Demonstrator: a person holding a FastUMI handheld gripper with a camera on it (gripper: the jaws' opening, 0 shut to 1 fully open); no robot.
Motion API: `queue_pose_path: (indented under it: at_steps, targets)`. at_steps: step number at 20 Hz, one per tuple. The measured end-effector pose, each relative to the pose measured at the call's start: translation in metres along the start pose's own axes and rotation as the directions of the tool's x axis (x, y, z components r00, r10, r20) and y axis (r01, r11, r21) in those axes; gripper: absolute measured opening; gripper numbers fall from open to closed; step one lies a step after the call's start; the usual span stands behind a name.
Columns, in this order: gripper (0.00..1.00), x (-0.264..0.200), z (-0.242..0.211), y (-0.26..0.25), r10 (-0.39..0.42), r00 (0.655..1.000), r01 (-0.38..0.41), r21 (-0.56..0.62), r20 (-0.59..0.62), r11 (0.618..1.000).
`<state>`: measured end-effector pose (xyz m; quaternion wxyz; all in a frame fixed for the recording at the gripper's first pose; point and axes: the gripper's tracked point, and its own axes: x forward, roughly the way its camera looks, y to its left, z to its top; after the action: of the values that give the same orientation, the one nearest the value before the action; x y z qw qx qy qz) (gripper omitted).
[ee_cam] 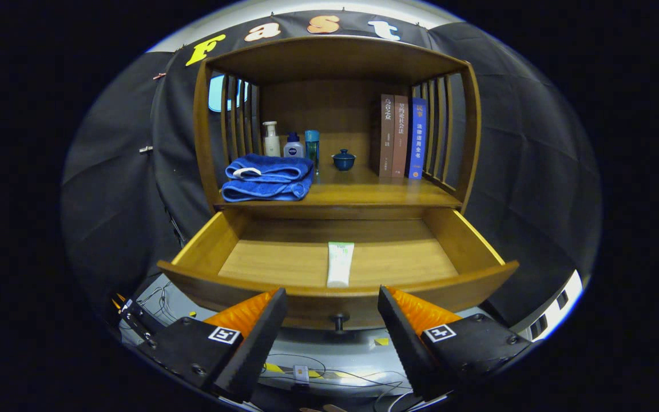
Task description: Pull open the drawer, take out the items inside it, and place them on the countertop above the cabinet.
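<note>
Drawer pulled open; white tube lies inside near front wall. Claw spread wide, empty, fingers flanking drawer knob. Folded blue towel on tabletop above, left.

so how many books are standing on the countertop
3 books: two brown ones and a blue one, upright side by side against the right slats, right of the blue lidded cup.

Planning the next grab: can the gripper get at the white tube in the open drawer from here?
Probably yes. The drawer is pulled open, the white tube lies uncovered on its floor just beyond the open gripper. Only the drawer's front wall stands between, so the fingers must come over it.
</note>
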<state>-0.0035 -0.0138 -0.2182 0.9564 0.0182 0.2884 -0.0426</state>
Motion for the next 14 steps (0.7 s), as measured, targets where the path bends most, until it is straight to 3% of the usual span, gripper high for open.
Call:
queue_pose_path:
  at_steps: [5,14]
  targets:
    - [1.00,0.079,-0.003,-0.008,0.004,0.972,0.005,0.037,-0.237,0.999]
    - [1.00,0.155,-0.062,-0.015,-0.007,0.813,0.076,0.094,-0.582,0.993]
